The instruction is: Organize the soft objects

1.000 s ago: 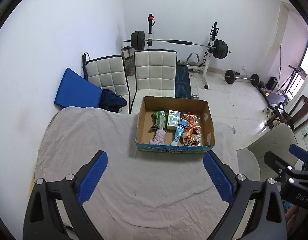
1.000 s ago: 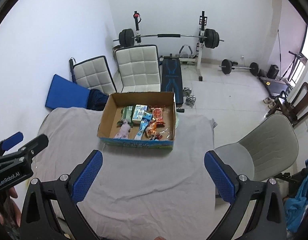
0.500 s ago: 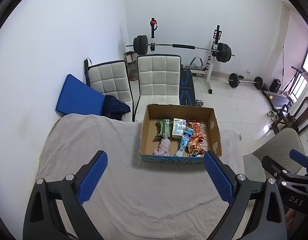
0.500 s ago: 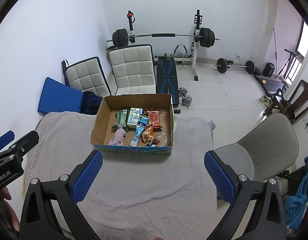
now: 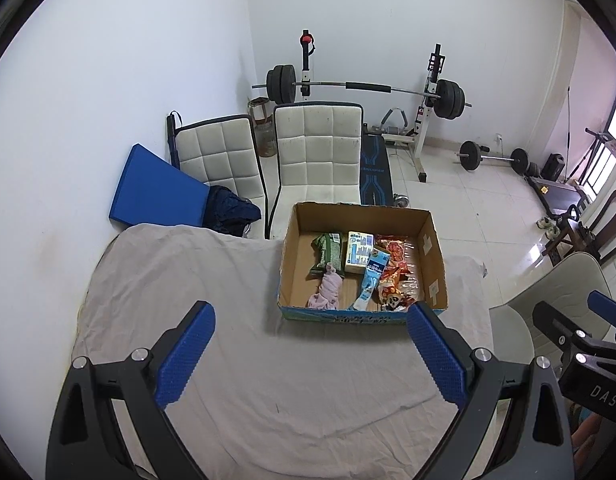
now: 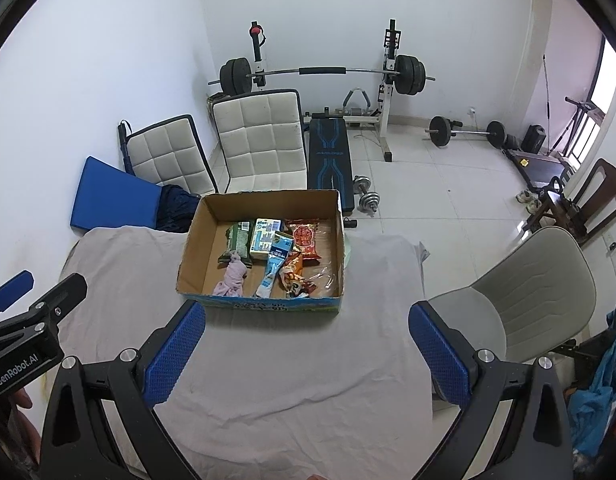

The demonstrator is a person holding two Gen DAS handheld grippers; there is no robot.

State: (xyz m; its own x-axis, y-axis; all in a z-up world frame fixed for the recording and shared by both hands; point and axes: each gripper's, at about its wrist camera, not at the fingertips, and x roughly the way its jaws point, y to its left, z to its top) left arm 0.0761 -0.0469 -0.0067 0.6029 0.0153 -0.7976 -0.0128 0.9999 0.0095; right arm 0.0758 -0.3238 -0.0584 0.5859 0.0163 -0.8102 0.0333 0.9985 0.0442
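Since the earlier frames you've drawn both grippers back and up; the cardboard box [image 5: 361,258] [image 6: 264,248] now sits lower in the left view and farther off. It rests on the far middle of the cloth-covered table [image 5: 180,280] [image 6: 308,360], open top.

Inside: one pink soft cloth [image 5: 327,290] [image 6: 231,277] at the near left, long axis running near-to-far; one green packet [image 5: 327,252] behind it and touching it; one white-and-blue carton [image 5: 359,255]; one blue tube pouch [image 5: 371,280] [image 6: 276,263], slanted, narrow end toward you; red snack packs [image 5: 393,276], count unclear.

Your left gripper [image 5: 311,354] holds its jaws spread wide, nothing between them. Your right gripper [image 6: 308,354] likewise gapes wide, holding nothing. Two white padded chairs [image 5: 315,152] stand behind the table.
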